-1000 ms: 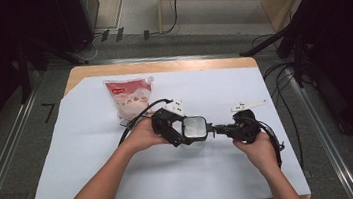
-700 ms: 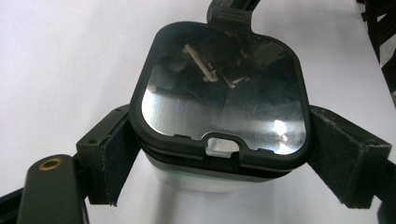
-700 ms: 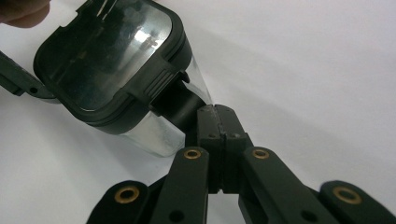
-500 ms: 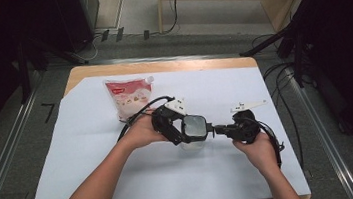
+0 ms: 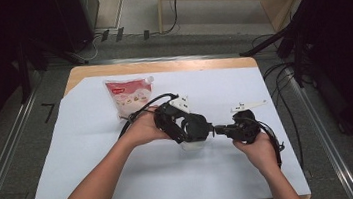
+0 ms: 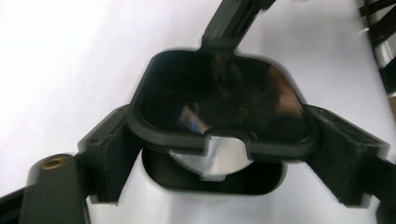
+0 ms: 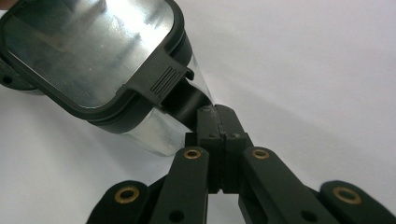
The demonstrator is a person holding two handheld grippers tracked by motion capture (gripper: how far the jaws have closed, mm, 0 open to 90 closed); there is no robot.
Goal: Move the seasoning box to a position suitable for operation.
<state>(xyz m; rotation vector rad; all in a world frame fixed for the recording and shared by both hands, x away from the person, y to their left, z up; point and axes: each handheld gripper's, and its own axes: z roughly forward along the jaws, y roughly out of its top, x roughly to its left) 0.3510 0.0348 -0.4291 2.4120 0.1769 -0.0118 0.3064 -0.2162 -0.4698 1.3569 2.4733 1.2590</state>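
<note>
White paper covers the surface [image 5: 99, 189], which stands on a grey floor with dark equipment around it. Near the middle of the paper sits a clear box [image 5: 193, 142] with a black lid [image 6: 219, 98], a square rounded frame with a shiny panel. A pouch [image 5: 129, 96] with red print lies near the far left edge, well apart from the box.

The left hand-held gripper [image 5: 190, 128] reaches over the box from the left. In the left gripper view its 2 jaws stand on either side of the lid's rim; they have just been closing, the lid between them, and the pads look to be against the rim at both sides. The lid sits tilted, with the box's opening showing below its front edge.

The right hand-held gripper [image 5: 220, 129] comes in from the right. In the right gripper view its jaws are pressed together, pinching the black tab [image 7: 184, 100] at the lid's ribbed latch
</note>
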